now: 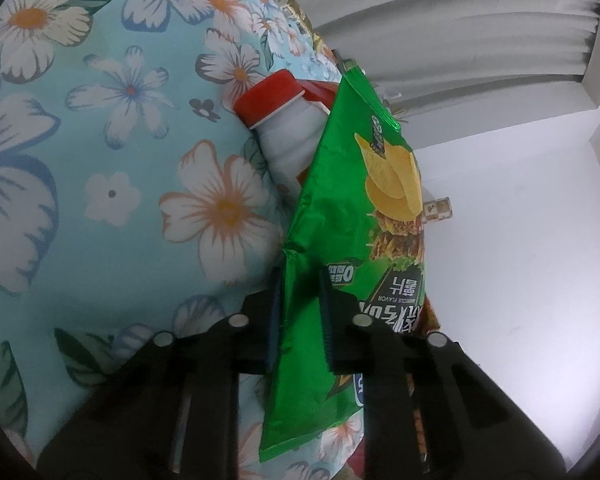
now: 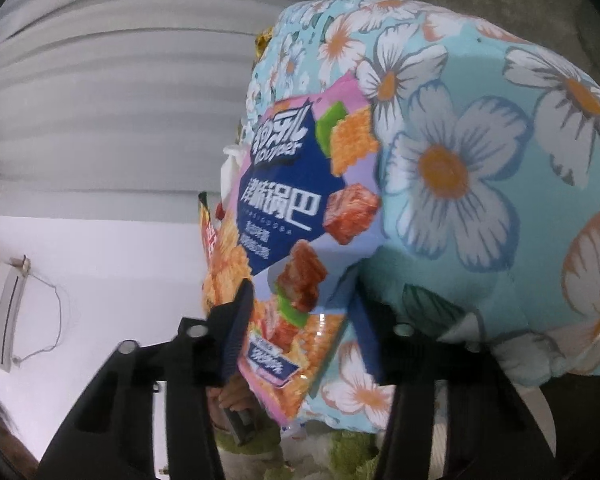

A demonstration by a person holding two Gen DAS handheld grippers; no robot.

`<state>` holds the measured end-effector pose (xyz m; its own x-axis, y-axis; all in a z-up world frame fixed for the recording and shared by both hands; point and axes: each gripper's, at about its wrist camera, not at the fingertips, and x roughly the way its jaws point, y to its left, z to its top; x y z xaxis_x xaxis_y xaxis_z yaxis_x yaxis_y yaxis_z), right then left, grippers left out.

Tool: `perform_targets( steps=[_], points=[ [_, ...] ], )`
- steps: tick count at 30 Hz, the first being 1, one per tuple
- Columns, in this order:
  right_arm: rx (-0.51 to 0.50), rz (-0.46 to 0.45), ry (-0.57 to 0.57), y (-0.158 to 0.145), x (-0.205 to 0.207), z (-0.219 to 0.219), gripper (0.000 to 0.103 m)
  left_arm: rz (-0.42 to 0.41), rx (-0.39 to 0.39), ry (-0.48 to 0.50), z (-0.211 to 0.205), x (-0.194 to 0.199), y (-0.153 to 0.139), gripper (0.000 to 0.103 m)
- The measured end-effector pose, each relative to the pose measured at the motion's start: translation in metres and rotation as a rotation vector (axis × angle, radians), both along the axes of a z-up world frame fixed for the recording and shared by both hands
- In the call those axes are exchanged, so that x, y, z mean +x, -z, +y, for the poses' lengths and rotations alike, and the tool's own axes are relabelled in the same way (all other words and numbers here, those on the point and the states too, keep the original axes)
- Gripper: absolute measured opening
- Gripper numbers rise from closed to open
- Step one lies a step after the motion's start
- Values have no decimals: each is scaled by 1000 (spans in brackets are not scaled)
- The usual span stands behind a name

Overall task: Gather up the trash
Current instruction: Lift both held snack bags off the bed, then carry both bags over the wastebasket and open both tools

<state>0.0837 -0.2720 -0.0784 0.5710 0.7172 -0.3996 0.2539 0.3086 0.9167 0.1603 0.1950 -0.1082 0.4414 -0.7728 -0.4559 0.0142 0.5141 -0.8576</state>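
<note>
1. Between the left tool's jaws: the lower part of a green chip bag. Jaws are nearly closed, blue pads pressing the foil from both sides, so the bag is gripped.
2. Green chip bag lies against the floral bedding, which is light blue with white and orange flowers. Its printed text reads upside down in the left wrist view.
3. Just behind the green bag's upper half: a white bottle with a red cap, tilted, resting on the bedding and partly hidden by the bag.
4. More wrapper edges, yellowish, poke out further along the bedding edge; too small to identify.
5. Right tool is partly open. A pink and blue snack bag sits between its fingers; the left pad is at the bag's edge. Contact at the right pad cannot be judged, so a firm grip is not confirmed.
6. Snack bag leans on the same floral bedding, which bulges to its right.
7. Behind the snack bag: an orange wrapper and something white, mostly hidden.
8. Background in both views: white wall and ribbed white surface. A wall-mounted air conditioner with a dangling cable shows in the right wrist view.
</note>
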Motion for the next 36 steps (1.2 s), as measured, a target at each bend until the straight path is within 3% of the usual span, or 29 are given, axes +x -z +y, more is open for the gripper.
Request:
perform_targets(
  steps=[3,6,15,20,25,29,36],
  points=[
    [12,-1,15,2,-2,-3,19,-12,0,-1,0,-4,-4,9],
    [35,-24,23,1,-2,-2,13,-37,-3,1,1,-11,-13,7],
    [-31,-263,37,-62,-25,-23,5,-208,-3,11,-4,-37,-80,1],
    [-130,-382,84,-102,-52,-46,4,-331,53,62,-32,-49,-127,0],
    [-258,-445,128,-129,-79,-62,4,-460,133,157,-89,-54,-167,0],
    [-313,-462,179,-142,-97,-79,3,-504,146,260,-143,-53,-187,0],
    [-432,-430,313,-152,-129,-123,3,-571,180,518,-278,-47,-204,0]
  ],
)
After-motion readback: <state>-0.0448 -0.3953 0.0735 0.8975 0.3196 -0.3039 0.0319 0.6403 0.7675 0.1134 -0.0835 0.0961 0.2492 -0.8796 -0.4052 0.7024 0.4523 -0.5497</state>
